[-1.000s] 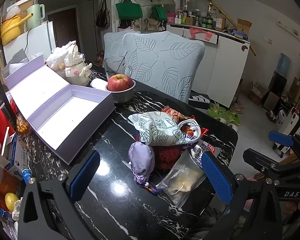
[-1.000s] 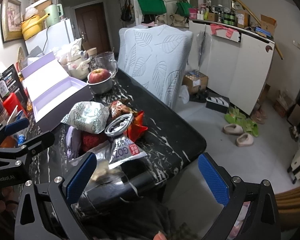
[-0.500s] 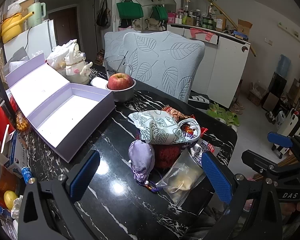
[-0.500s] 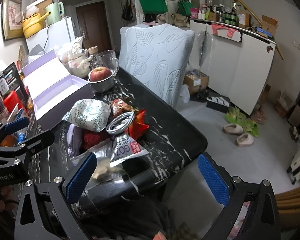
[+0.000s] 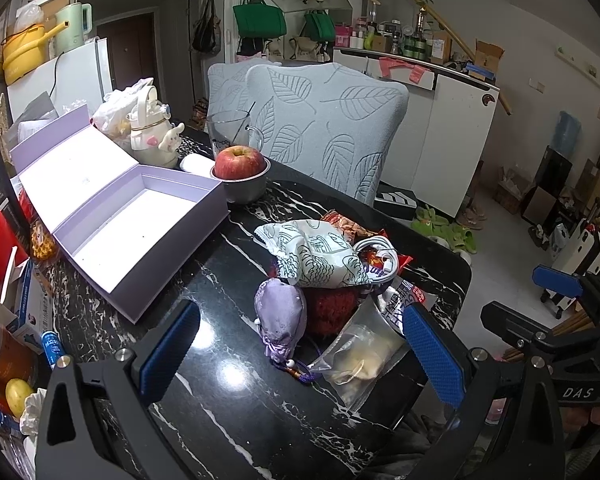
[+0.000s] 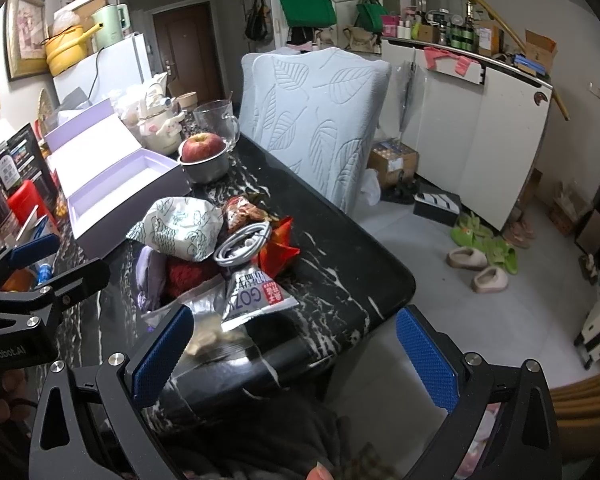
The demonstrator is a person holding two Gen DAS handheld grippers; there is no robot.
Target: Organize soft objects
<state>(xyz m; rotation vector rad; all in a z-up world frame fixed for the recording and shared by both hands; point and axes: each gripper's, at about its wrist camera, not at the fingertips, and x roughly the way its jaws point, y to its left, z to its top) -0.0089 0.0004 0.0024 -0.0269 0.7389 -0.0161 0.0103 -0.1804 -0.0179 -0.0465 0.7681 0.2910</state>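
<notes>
I hold both my left gripper (image 5: pixel 296 346) and right gripper (image 6: pixel 292 344) spread and empty low in frame, because the soft pile's lilac pouch (image 5: pixel 281 316) at centre awaits the open lavender box (image 5: pixel 140 232) at left

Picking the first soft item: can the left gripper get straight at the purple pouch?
Probably yes. The left gripper has its jaws open with the purple pouch right ahead at the pile's near edge, nothing lying over it.
</notes>
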